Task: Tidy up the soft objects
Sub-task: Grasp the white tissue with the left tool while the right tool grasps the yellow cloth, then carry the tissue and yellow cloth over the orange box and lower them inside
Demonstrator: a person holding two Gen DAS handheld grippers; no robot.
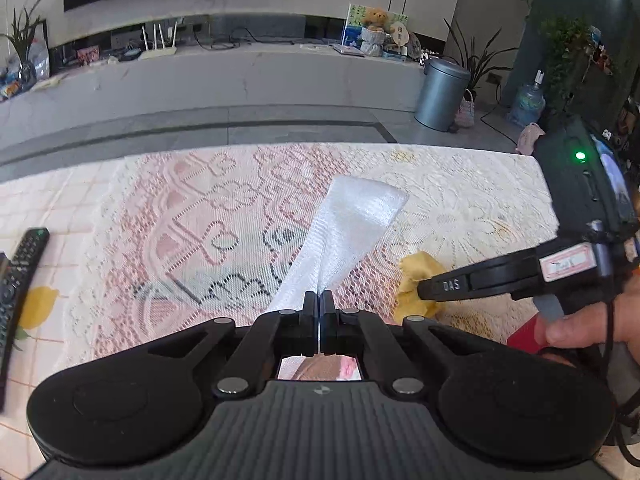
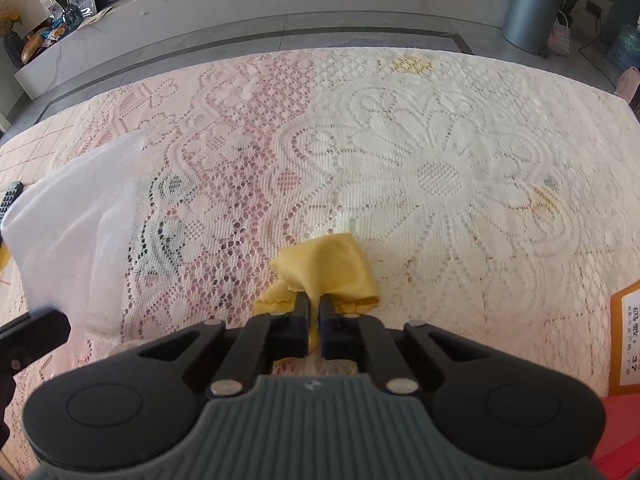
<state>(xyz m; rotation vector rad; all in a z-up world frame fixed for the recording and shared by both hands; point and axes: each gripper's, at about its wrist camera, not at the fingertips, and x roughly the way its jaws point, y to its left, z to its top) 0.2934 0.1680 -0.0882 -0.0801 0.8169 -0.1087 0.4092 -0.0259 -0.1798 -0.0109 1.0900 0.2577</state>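
A white translucent foam-like sheet rises from my left gripper, which is shut on its lower end; the same sheet fills the left side of the right wrist view. A crumpled yellow cloth lies on the lace tablecloth. My right gripper is shut on the cloth's near edge, with yellow fabric pinched between its pads. In the left wrist view the yellow cloth sits to the right, with the right gripper's finger reaching into it.
A black remote control lies at the table's left edge. An orange box with a white label stands at the right. A person's fingers hold the right gripper. Beyond the table are grey floor and a metal bin.
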